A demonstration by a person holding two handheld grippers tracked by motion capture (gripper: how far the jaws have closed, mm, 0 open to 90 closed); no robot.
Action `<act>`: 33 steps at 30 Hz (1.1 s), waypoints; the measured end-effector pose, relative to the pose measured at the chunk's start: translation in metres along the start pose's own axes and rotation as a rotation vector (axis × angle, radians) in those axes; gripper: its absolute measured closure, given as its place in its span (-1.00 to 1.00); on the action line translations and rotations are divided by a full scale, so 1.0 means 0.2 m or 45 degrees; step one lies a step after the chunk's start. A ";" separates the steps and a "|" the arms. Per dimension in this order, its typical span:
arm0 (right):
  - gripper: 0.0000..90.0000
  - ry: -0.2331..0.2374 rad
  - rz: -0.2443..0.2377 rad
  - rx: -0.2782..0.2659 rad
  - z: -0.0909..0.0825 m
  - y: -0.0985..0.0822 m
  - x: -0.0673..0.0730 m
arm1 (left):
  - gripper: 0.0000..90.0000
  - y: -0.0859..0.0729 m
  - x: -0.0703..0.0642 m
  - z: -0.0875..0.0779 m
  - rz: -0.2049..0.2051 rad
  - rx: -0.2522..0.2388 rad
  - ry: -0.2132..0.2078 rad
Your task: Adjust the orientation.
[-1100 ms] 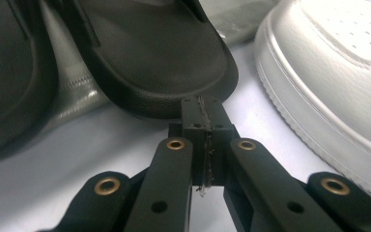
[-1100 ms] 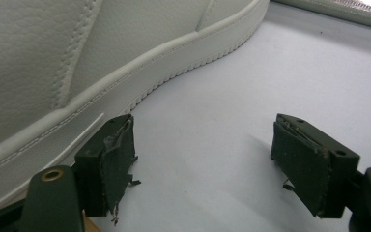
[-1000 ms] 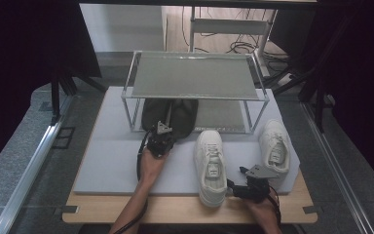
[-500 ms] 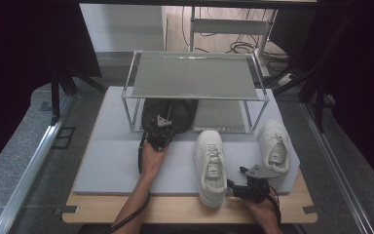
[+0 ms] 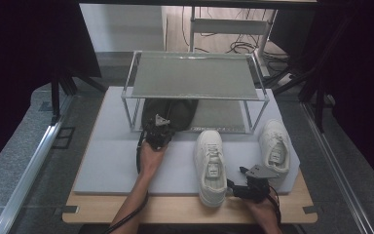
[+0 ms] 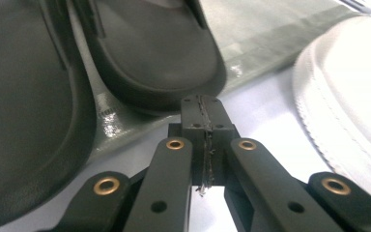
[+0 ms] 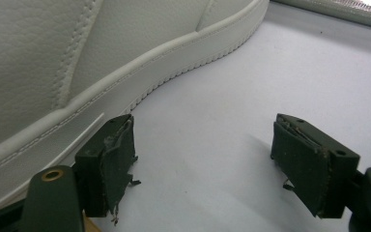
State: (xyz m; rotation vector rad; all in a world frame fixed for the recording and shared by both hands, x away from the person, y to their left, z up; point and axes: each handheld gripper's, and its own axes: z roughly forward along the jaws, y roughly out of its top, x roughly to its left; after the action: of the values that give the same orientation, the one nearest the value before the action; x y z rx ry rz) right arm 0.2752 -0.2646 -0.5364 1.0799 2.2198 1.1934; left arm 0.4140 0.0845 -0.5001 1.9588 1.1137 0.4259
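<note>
My L claw (image 6: 204,121) clenched, empty, black sandals (image 5: 168,113) at 12; R claw (image 7: 212,159) released, white sneaker (image 7: 77,63) at 10.

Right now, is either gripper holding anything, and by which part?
Nothing is held. The left gripper has its jaws shut on nothing, just short of the dark sandal. The right gripper stands open beside the white sneaker.

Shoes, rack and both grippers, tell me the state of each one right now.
Black shoes: side by side on the rack's lower shelf, untouched.
Rack: upright, top shelf bare.
Near white sneaker: upright on the grey mat, laced, not held.
Far white sneaker: upright on the mat beside the rack.
Left gripper: shut on nothing, fingers just short of a black shoe.
Right gripper: open, beside the near white sneaker's sole.
</note>
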 end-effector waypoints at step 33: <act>-0.47 -0.001 0.001 0.004 0.00 0.00 0.00 | -0.05 -0.13 -0.05 -0.24 0.067 -0.006 -0.003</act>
State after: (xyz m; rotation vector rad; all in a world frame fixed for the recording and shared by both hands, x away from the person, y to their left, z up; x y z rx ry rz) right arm 0.2750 -0.2643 -0.5363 1.0827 2.2214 1.1901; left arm 0.3640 0.1066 -0.4905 1.9875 1.0605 0.4538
